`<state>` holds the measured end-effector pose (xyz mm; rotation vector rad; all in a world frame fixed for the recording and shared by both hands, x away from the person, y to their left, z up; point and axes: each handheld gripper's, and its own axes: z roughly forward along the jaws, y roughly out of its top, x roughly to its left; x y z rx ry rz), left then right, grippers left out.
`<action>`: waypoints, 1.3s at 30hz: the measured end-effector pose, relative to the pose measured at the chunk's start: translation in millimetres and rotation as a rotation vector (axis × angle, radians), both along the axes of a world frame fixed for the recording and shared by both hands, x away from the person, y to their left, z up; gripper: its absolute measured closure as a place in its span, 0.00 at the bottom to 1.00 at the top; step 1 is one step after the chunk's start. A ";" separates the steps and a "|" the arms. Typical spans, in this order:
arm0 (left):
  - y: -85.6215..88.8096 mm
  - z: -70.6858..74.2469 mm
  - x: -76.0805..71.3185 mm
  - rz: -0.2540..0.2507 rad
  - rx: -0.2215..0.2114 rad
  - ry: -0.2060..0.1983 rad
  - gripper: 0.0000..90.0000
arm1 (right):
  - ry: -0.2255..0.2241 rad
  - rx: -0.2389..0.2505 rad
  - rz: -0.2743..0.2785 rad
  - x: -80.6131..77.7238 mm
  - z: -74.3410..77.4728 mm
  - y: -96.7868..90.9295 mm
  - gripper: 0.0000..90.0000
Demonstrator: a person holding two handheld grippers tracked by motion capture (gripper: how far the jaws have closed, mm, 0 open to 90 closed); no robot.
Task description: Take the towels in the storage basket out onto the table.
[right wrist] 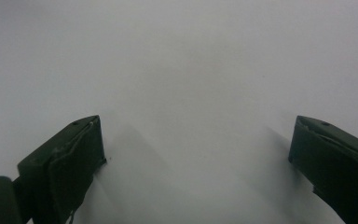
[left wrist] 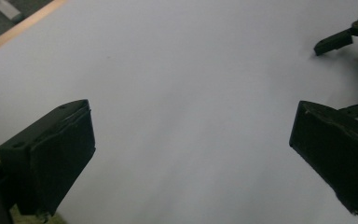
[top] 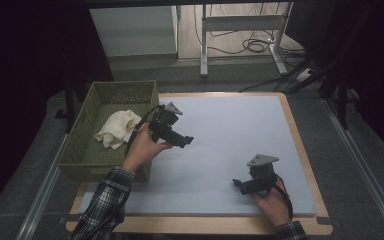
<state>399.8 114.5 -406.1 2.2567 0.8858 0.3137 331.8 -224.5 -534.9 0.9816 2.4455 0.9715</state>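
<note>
Cloth [top: 116, 128] sits in the basket [top: 92, 159] at far left, both grippers [top: 176, 139] [top: 241, 185] hover with jaws spread and empty over the bare surface [top: 230, 130], so the job looks done.

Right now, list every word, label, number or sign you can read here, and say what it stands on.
None can be read. The green basket, the cream cloth in it, the pale mat and both grippers, left gripper and right gripper, bear no legible print in any view.
</note>
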 end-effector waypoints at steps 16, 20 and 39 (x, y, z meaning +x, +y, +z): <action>64.2 11.2 30.6 0.163 0.005 0.004 0.01 | 0.000 0.000 0.000 0.0 0.0 0.0 0.04; 79.5 10.4 36.1 0.202 0.006 0.003 0.01 | 0.000 0.000 0.000 0.0 0.0 0.0 0.04; 156.1 -15.7 60.4 0.378 0.058 0.046 0.00 | 0.000 0.000 0.000 0.0 0.0 0.0 0.04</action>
